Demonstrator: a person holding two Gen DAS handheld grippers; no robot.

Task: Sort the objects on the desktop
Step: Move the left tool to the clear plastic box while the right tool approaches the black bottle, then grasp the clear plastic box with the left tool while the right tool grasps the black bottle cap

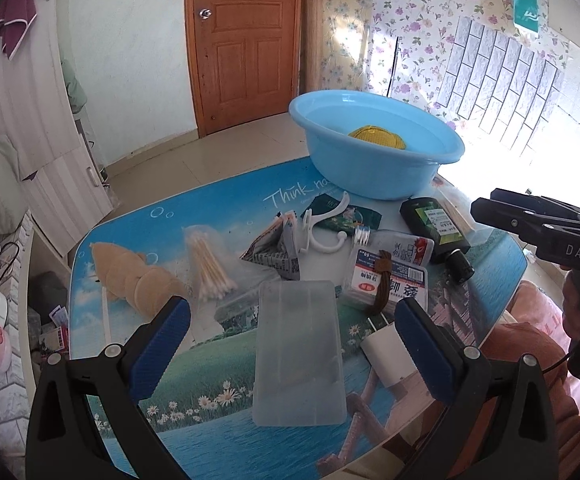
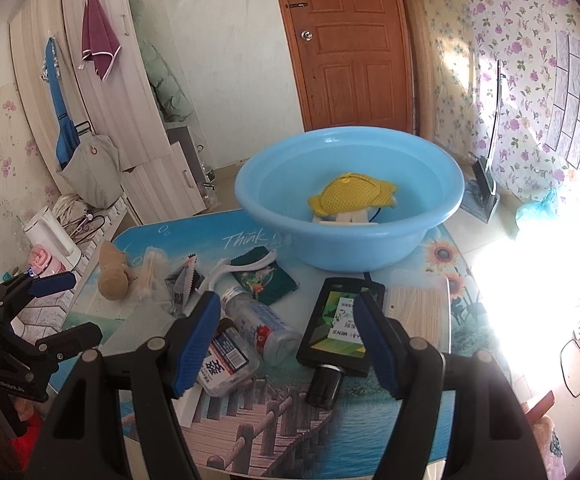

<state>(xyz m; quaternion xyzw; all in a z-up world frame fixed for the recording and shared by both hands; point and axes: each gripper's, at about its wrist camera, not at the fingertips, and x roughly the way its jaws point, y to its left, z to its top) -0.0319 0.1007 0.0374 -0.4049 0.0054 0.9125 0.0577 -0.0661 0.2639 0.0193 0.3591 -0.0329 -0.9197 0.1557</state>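
Hovering my right gripper [image 2: 285, 344] wide open and empty over the black-green bottle [image 2: 340, 330] lying near the blue basin [image 2: 350, 236]; left gripper [image 1: 292, 344] too, above the clear lid [image 1: 300, 356]. Careless closing could roll the plastic bottle [image 2: 261, 324] alongside.

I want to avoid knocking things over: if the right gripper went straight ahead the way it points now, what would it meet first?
Most likely the dark green bottle, lying on the table between the open fingers of the right gripper, cap toward the camera. The blue basin sits beyond it. Depth is hard to judge in this fisheye view.
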